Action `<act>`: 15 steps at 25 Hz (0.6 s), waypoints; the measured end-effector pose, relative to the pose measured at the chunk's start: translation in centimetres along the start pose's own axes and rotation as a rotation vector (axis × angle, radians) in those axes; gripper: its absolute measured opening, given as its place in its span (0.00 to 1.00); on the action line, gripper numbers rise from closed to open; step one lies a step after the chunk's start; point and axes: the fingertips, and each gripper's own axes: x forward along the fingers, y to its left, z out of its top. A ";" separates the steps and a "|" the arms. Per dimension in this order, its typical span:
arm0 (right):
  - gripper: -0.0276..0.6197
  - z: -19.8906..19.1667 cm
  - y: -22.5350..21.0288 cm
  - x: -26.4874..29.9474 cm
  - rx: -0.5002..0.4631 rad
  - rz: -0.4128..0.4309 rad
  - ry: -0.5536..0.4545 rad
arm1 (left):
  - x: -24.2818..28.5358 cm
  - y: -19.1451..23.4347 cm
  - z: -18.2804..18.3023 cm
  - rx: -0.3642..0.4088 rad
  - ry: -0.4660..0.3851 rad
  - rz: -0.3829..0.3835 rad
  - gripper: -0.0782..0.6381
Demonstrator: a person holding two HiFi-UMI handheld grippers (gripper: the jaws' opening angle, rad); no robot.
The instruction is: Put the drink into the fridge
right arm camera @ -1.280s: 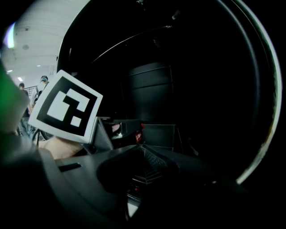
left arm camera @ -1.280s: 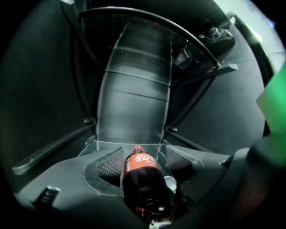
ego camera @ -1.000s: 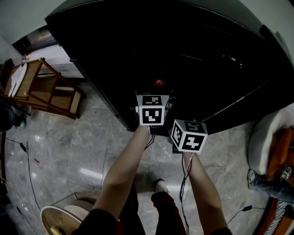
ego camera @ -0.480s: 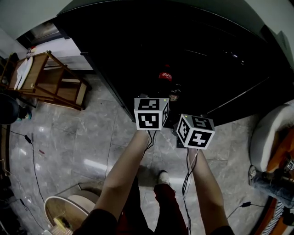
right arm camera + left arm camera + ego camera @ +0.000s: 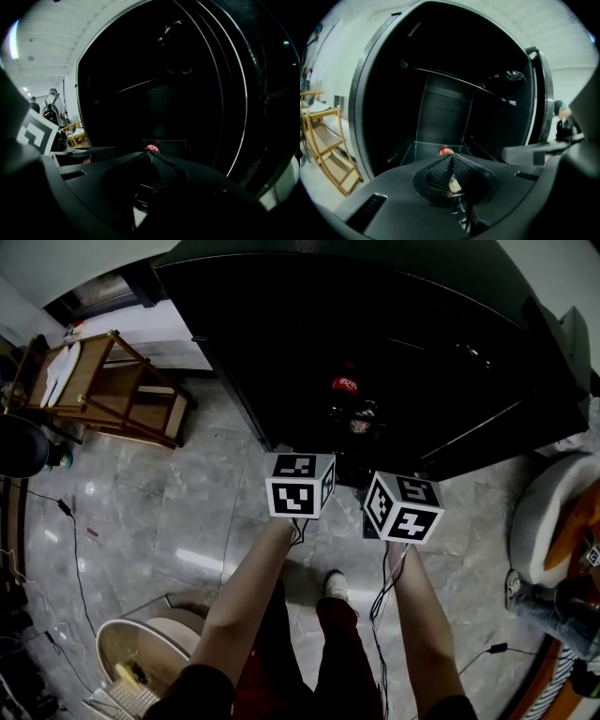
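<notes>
both grippers have drawn back from the fridge (image 5: 281, 334) toward the person since the earlier frames, and the bottle (image 5: 345, 385) now shows plainly beyond them. the left gripper (image 5: 452, 158) has just been closing; its jaws are now pressed together with nothing between them. the right gripper (image 5: 149, 158) also has its jaws together on nothing. they sit side by side, the left one on the left, both aimed into the dark opening.

the bottle, a cola with a red label, stands upright low down and far inside the fridge, well apart from both grippers. the drink looks already placed, so what is left is likely the door, whose edge shows at the right in the left gripper view.

if the bottle needs shifting, i would judge it fairly heavy for its size, stiff while capped, and smooth and round, so it could slide or spin in the jaws. the best hold is likely across the body at the label, squarely from the near side; a grip up at the cap might let it swing.
</notes>
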 end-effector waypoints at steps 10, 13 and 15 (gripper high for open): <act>0.07 0.9 1.6 -2.6 0.003 0.038 0.001 | -4.1 -1.7 0.4 0.000 0.023 -0.033 0.12; 0.07 1.3 2.0 -3.7 0.012 0.053 -0.003 | -5.3 -1.8 1.1 0.002 0.020 -0.036 0.12; 0.07 1.6 2.4 -4.6 0.014 0.063 -0.001 | -6.4 -1.8 1.7 0.007 0.015 -0.037 0.12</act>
